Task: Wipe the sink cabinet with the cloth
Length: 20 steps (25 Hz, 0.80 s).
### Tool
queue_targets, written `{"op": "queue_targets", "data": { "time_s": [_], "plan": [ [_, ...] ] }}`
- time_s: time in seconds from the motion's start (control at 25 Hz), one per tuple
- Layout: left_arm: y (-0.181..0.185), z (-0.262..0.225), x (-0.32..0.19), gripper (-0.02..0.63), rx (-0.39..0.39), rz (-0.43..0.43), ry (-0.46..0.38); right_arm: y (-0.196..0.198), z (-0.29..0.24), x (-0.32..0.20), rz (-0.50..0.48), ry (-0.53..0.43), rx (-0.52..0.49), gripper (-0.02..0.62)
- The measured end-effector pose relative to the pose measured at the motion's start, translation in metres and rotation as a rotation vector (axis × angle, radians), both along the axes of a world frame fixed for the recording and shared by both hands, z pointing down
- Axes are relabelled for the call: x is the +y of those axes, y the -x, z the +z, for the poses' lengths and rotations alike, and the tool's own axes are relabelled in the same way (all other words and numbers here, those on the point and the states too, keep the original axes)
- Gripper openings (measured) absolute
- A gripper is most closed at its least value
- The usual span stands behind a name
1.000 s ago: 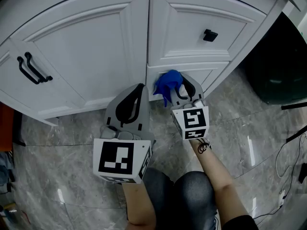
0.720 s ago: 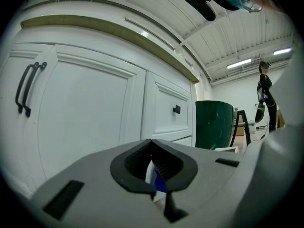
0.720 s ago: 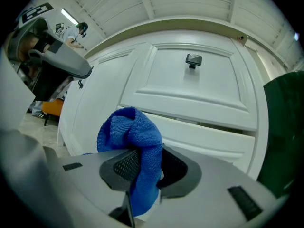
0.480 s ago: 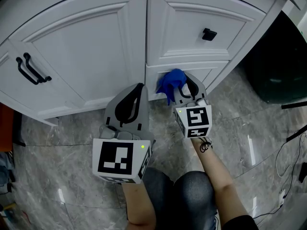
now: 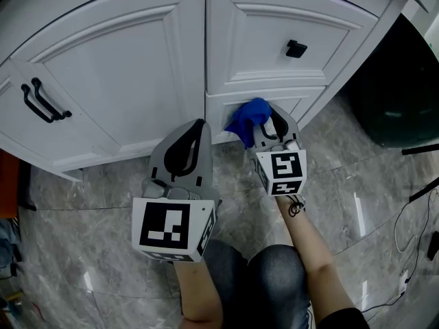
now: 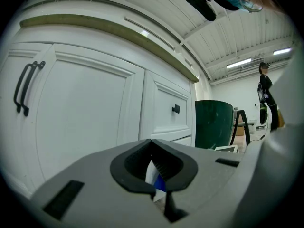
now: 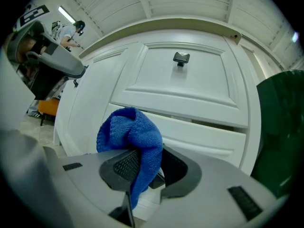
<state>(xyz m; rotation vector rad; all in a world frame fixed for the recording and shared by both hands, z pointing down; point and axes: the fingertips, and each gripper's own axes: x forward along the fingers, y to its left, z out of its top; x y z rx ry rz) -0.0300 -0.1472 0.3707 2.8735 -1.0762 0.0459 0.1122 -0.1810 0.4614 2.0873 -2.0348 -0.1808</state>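
A bunched blue cloth [image 5: 249,119] [image 7: 132,137] is pinched in my right gripper [image 5: 264,123] [image 7: 142,167], which is shut on it. The cloth presses against the lower drawer front of the white sink cabinet [image 5: 137,74] [image 7: 190,103] [image 6: 90,118], just right of the seam between door and drawers. My left gripper [image 5: 191,134] [image 6: 153,163] is shut with nothing in it, hanging in front of the left door's bottom edge, apart from the cloth.
The left door has black bar handles [image 5: 42,103] [image 6: 23,87]; the upper drawer has a black knob [image 5: 295,49] [image 7: 181,58]. A dark green bin [image 5: 401,88] [image 6: 213,122] stands right of the cabinet. Grey marble floor [image 5: 89,232] lies below. Cables [image 5: 411,218] trail at right.
My right gripper has slid the cloth to the right along the lower drawer front. The left gripper has stayed put.
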Motion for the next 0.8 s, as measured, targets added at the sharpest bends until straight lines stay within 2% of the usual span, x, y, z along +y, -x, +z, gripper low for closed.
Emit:
{"op": "queue_targets", "data": {
  "time_s": [0.48, 0.8],
  "plan": [
    [-0.006, 0.003, -0.002, 0.0, -0.003, 0.001, 0.004, -0.008, -0.001, 0.003, 0.001, 0.003, -0.046, 0.115],
    [-0.006, 0.009, -0.007, 0.0, -0.008, -0.005, 0.013, -0.015, -0.005, 0.007, 0.026, -0.039, -0.106, 0.115]
  ]
}}
